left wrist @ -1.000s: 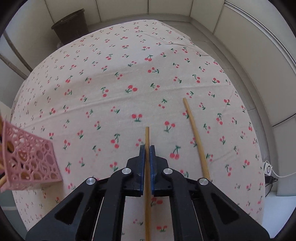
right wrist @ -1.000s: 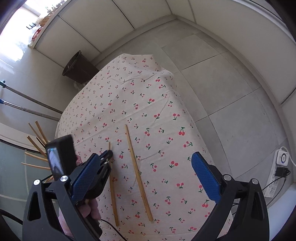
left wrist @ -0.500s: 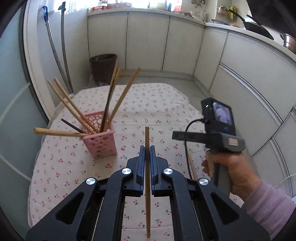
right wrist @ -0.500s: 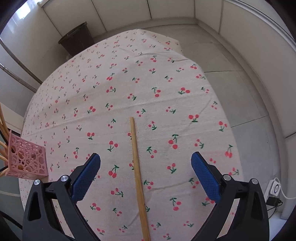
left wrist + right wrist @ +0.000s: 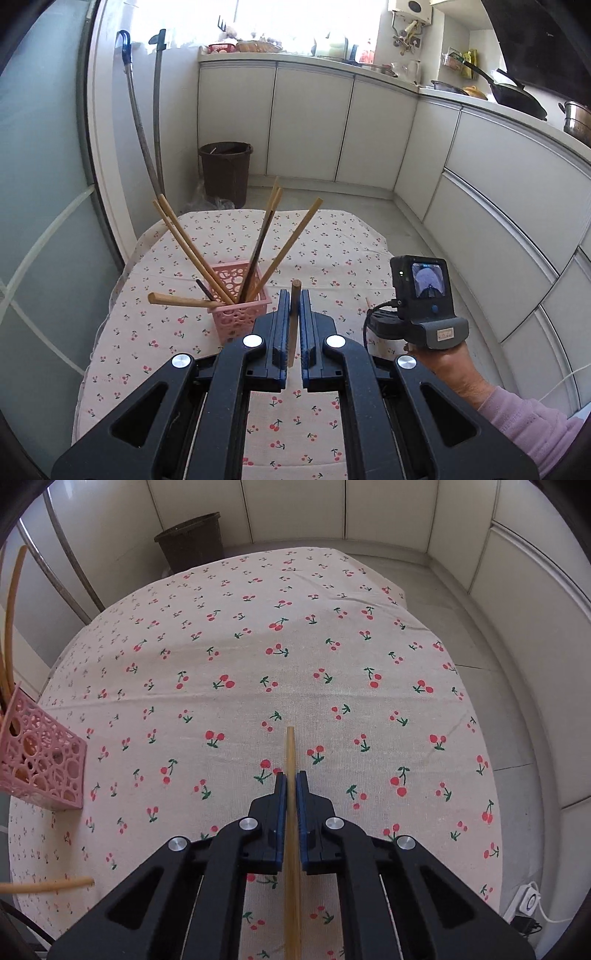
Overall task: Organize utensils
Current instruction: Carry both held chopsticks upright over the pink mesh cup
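My left gripper [image 5: 293, 295] is shut on a wooden chopstick [image 5: 294, 314] and holds it in the air, right of a pink lattice basket [image 5: 240, 302] that holds several chopsticks. My right gripper [image 5: 290, 777] is shut on a second wooden chopstick [image 5: 290, 749] that lies on the cherry-print tablecloth [image 5: 258, 646]. The right-hand device [image 5: 421, 295] shows in the left wrist view, low over the cloth at the right. The pink basket also shows at the left edge of the right wrist view [image 5: 40, 764].
A dark waste bin [image 5: 226, 171] stands on the floor beyond the table. White cabinets [image 5: 369, 122] run along the back and right. A power strip [image 5: 528, 904] lies on the floor off the table's right edge.
My right gripper has lowered onto the chopstick on the cloth and closed on it. My left gripper has tilted up with its chopstick and moved closer to the basket.
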The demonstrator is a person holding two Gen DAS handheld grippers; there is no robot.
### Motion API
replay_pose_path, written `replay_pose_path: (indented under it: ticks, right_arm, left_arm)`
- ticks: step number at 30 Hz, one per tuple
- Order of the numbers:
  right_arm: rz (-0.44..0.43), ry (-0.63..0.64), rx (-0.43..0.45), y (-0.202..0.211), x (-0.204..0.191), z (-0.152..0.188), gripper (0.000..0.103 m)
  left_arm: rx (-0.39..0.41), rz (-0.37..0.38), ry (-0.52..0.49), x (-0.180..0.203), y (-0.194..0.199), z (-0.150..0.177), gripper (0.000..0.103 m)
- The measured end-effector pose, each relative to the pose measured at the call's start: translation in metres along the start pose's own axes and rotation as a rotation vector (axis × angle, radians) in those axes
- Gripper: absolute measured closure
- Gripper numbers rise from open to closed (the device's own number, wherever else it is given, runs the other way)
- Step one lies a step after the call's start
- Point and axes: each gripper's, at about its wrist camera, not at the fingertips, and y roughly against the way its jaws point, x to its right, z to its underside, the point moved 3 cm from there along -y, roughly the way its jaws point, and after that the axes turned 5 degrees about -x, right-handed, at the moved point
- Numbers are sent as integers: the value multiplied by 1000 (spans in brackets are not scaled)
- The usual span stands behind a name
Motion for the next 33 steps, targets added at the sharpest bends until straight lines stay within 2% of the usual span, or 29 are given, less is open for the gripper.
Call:
replay_pose_path:
  ticks: [5,10,15,23,29,33]
  right_arm:
    - [-89,14,126,68,-11,4,97]
    - [-194,32,259,146,-25,8,97]
    - [-246,89,372,205,-36,12,97]
    - [-356,63,470,258,-42,-15,97]
    - [-448,18,529,288,-37,-33,97]
    - [-478,7,544,297,-38,-37,97]
  left_arm:
    - [39,8,29,-12,15,-4,98]
    - [55,25,98,-29,23,-13,98]
    - [74,27,137,-40,34,-19,98]
    - [135,45,190,-48,49,-53,98]
    - [215,14,191,-48,61,-99,98]
    - [263,-26,186,-49,61,-127,99]
